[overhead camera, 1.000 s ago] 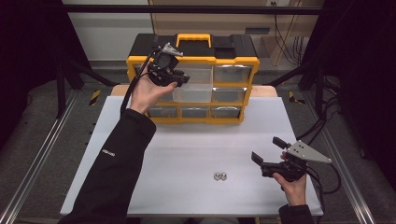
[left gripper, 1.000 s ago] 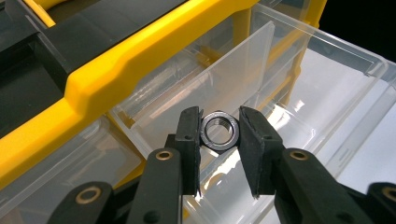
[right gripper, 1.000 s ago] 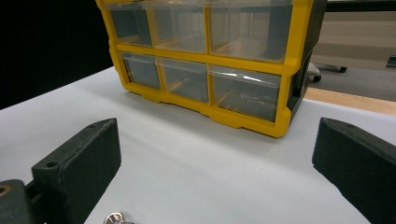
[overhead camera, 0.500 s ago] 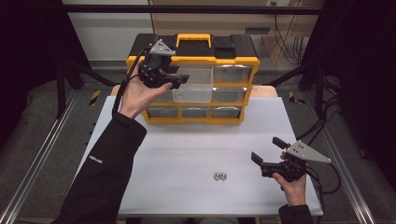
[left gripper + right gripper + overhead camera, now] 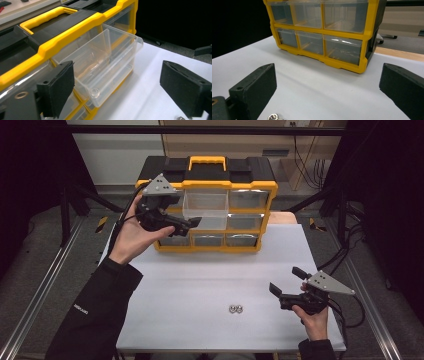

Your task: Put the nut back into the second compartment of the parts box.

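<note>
Standing pulled out of the yellow organizer (image 5: 210, 240), the clear drawer (image 5: 205, 210) awaits the two nuts (image 5: 235, 309) on the desk (image 5: 200, 285); left gripper (image 5: 192, 222) and right gripper (image 5: 285, 281) fingers both gape empty

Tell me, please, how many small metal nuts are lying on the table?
2: the nuts lie side by side on the white table, left of the right gripper. More may sit unseen in the drawers.

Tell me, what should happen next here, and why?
Probably the right tongs should lower onto the two small metal nuts and close. The clear drawer already stands pulled out of the yellow organizer, and both tongs are open and empty.
</note>
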A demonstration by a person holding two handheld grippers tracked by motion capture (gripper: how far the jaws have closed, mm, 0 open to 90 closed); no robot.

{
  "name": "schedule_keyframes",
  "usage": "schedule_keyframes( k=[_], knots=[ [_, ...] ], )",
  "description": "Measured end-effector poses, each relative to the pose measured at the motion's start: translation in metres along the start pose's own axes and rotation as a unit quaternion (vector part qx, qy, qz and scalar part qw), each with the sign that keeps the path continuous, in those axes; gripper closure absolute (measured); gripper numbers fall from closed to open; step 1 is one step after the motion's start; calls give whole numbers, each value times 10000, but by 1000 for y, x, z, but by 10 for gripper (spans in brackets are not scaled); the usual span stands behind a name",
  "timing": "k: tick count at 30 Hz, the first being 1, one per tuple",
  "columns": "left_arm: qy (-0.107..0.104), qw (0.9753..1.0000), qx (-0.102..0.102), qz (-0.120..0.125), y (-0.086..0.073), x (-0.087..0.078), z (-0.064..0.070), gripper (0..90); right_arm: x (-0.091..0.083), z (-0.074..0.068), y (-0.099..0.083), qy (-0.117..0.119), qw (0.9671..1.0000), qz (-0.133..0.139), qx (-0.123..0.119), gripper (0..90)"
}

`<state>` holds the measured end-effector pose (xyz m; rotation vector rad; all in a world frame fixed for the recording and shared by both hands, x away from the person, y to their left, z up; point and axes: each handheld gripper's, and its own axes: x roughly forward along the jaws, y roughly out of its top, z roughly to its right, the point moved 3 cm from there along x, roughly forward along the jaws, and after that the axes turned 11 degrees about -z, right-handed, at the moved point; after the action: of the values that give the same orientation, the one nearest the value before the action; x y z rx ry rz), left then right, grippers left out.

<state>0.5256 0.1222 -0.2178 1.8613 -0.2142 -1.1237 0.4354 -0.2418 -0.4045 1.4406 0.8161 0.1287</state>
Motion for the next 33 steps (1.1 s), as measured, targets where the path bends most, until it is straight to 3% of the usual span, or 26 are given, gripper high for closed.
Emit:
schedule_keyframes(
  k=[3,12,23,26,33],
  knots=[
    [-23,9998,-51,173,-11,-5,2,98,0,0,0,-4,10000,-14,7,16],
    [-42,9995,-35,324,-30,-9,9,89,1,0,0,-17,10000,-19,18,15],
    [-133,9986,-64,503,-59,-2,23,87,1,0,0,-31,10000,-28,5,15],
    [-69,9986,-57,514,-66,1,27,86,1,0,0,-21,10000,-19,3,14],
    [-180,9981,-50,588,-75,7,40,86,1,-1,0,-21,10000,-29,15,14]
  ],
)
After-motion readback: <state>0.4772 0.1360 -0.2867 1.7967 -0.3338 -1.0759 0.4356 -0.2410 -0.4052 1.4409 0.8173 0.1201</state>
